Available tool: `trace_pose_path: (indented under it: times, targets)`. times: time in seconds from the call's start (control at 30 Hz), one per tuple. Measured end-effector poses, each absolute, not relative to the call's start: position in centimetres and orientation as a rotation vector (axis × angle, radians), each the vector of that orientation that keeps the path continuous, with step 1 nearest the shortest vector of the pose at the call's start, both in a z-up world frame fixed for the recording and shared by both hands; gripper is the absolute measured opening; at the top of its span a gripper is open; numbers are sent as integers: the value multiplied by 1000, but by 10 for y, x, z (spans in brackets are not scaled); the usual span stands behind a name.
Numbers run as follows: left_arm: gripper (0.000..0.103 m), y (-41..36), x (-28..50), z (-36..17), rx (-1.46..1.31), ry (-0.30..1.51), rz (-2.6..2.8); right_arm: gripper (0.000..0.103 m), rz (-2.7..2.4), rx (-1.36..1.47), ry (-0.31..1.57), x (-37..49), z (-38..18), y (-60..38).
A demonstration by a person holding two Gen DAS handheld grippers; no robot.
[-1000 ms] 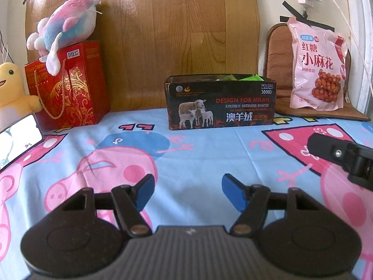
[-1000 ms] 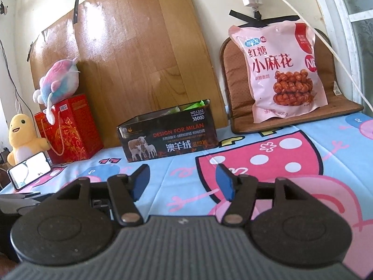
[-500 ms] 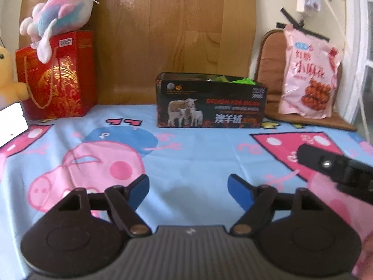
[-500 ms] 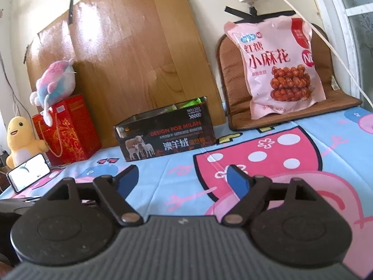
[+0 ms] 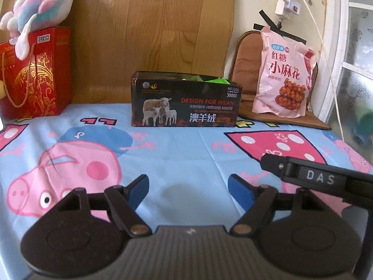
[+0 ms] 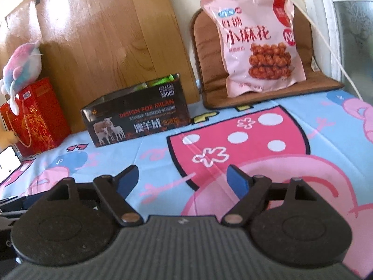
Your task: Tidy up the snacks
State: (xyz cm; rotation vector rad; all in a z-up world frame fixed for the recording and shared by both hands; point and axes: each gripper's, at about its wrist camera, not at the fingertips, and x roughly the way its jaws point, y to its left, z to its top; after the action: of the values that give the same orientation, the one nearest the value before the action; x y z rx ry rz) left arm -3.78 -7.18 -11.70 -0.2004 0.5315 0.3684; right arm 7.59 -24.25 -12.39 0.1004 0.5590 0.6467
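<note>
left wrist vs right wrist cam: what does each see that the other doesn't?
Left wrist only: the wall plug with its white cable, and the right gripper's finger marked DAS entering from the side.

Right wrist only: the lit phone screen at the frame edge, and dark parts of the other tool low in that corner.

Both: the black sheep-print box holding green packets, the pink snack bag leaning on the brown cushion, the red gift bag with the plush toy on top, and the cartoon-pig cloth.
</note>
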Motion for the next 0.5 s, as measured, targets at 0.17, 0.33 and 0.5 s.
trace_pose_path:
  times: [0.17,0.33,0.5]
  targets:
    - [78,-76,-38,-117,-170,524,419,85,645,102,566,78,-124,-242]
    - [78,-74,-32,-118,-160,562,497,85,696,93,562,75,-123,-240]
    - [78,-66,-26,-123,-185,623,558,88,769,90,528,69,-120,-242]
